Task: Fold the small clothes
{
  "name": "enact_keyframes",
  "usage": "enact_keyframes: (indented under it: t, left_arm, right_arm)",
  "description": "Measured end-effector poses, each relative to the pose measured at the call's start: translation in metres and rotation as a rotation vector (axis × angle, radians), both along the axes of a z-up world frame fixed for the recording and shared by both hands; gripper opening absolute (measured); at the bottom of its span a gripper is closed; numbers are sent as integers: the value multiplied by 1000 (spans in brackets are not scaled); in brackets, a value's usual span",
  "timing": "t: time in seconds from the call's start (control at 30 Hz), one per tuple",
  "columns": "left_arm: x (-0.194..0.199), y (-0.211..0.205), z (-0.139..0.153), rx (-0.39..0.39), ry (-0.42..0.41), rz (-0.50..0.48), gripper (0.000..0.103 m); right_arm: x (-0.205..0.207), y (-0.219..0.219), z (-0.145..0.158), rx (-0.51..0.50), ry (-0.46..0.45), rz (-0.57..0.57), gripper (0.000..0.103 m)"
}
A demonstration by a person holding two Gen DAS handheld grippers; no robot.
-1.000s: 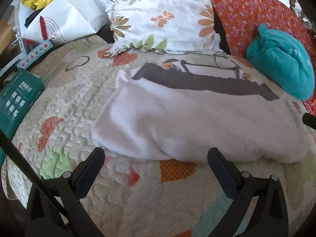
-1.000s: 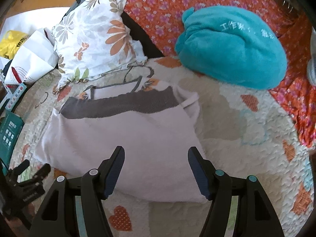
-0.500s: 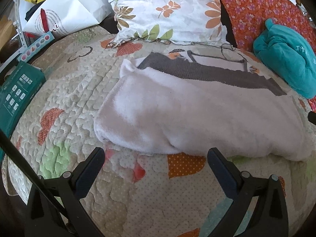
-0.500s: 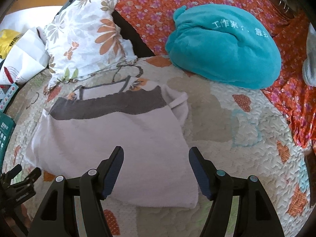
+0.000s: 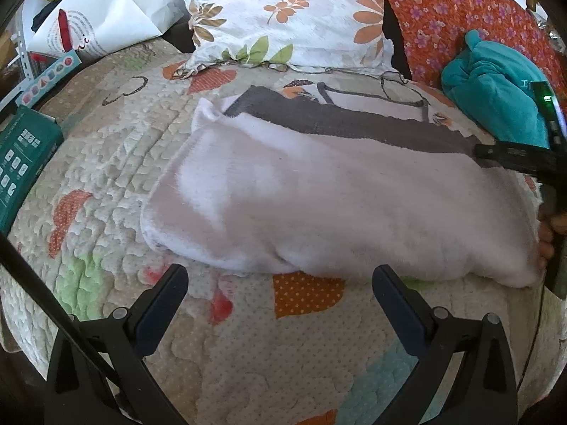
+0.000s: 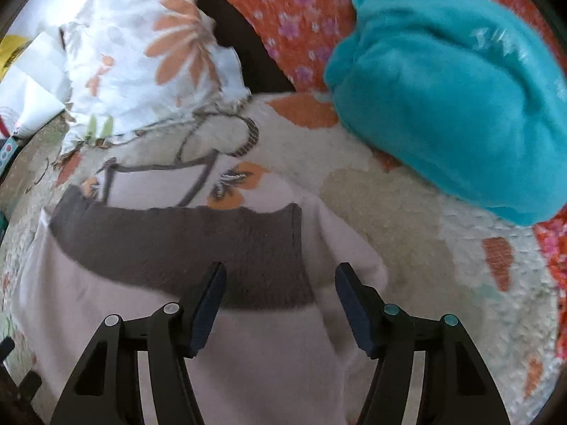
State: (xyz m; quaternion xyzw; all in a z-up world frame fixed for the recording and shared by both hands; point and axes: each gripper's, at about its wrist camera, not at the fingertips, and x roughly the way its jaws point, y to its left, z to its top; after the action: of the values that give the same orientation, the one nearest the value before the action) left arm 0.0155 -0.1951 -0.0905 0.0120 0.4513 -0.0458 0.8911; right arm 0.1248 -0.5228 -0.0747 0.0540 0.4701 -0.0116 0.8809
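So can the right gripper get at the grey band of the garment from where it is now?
Probably yes. The right gripper is open and sits right over the grey band of the white garment, with nothing between them. The teal bundle lies off to the side.

a quilted bedspread (image 5: 248, 354) covers the bed; floral pillow (image 5: 283, 17) and orange flowered cushion (image 5: 460, 17) lean behind, daylit.
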Motion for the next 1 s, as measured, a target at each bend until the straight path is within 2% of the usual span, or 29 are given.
enact_keyframes:
  t: [0.03, 0.07, 0.13, 0.2, 0.3, 0.37, 0.4, 0.47, 0.53, 0.67, 0.73, 0.8, 0.83, 0.9, 0.93, 1.0]
  left_arm:
    - [1, 0, -1, -1, 4, -3, 103]
    - [2, 0, -2, -1, 6, -4, 103]
    - [5, 2, -4, 0, 16, -2, 103]
    - [7, 3, -4, -9, 25, 1, 103]
    - [7, 6, -4, -17, 29, 0, 103]
    - [4, 8, -1, -16, 21, 1, 103]
    - [3, 9, 1, -18, 16, 1, 103]
    - [0, 12, 6, -18, 4, 1, 103]
    - [-1, 15, 10, -19, -9, 7, 103]
    - [-2, 25, 16, -16, -31, 33, 103]
    - [-2, 27, 17, -9, -37, 41, 103]
    - [-5, 29, 18, 3, -43, 42, 103]
    - [-6, 30, 18, 7, -45, 41, 103]
    - [-8, 33, 20, 6, -46, 43, 103]
    - [-9, 35, 21, 2, -46, 45, 103]
    - [-12, 40, 24, -5, -57, 54, 103]
  right_arm:
    - [7, -3, -9, 59, 32, 15, 29]
    - [11, -4, -14, 99, 55, 24, 12]
    - [11, -5, -10, 93, 42, 23, 11]
    - [12, -13, -3, -18, 36, -41, 9]
    - [11, -24, -6, -130, 52, -138, 9]
    - [9, -26, -9, -164, 64, -163, 9]
    - [8, -29, -7, -129, 59, -161, 11]
    - [-1, -36, 6, -63, 34, -174, 22]
    - [-15, -37, 23, -49, -8, -192, 28]
    - [-50, -24, 41, 57, -39, -147, 28]
    - [-63, -14, 35, 160, 0, -92, 29]
    - [-76, -4, 17, 259, 91, -34, 34]
    - [-80, 0, 10, 257, 122, -32, 35]
    - [-96, -4, -7, 125, 211, -83, 34]
    - [-102, -7, -7, 104, 212, -100, 31]
    - [-118, -16, 3, -48, 231, -206, 41]
